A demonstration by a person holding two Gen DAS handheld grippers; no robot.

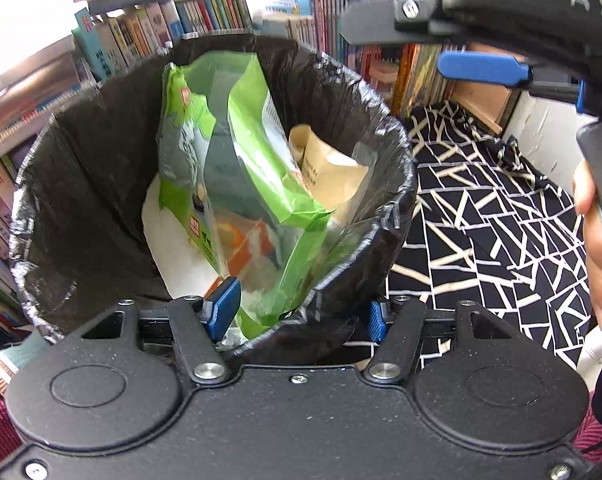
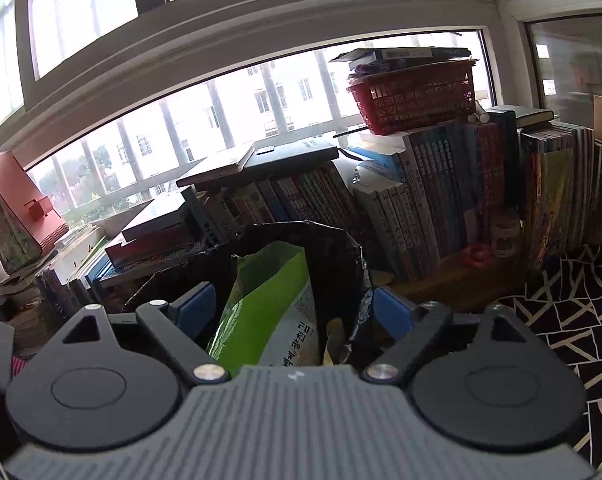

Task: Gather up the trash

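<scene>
In front of the row of upright books (image 2: 441,200) under the window stands a bin lined with a crinkled black plastic bag (image 1: 81,184), its mouth wide open. Inside it, a large green foil snack wrapper (image 1: 237,168) stands upright near the middle, with a beige paper pouch (image 1: 325,164) tucked behind it against the far wall of the liner. The left gripper (image 1: 299,312) sits at the near rim, its blue pads (image 1: 223,306) apart, with the liner's edge and the wrapper's lower end lying between them; whether the pads press on either I cannot tell. The right gripper (image 2: 295,312) hangs over the bin's far side, its jaws spread wide, with the wrapper's top between them but untouched. A black-and-white patterned cloth (image 1: 481,216) lies beside the bin, and a red plastic basket (image 2: 413,100) rests atop the books.
</scene>
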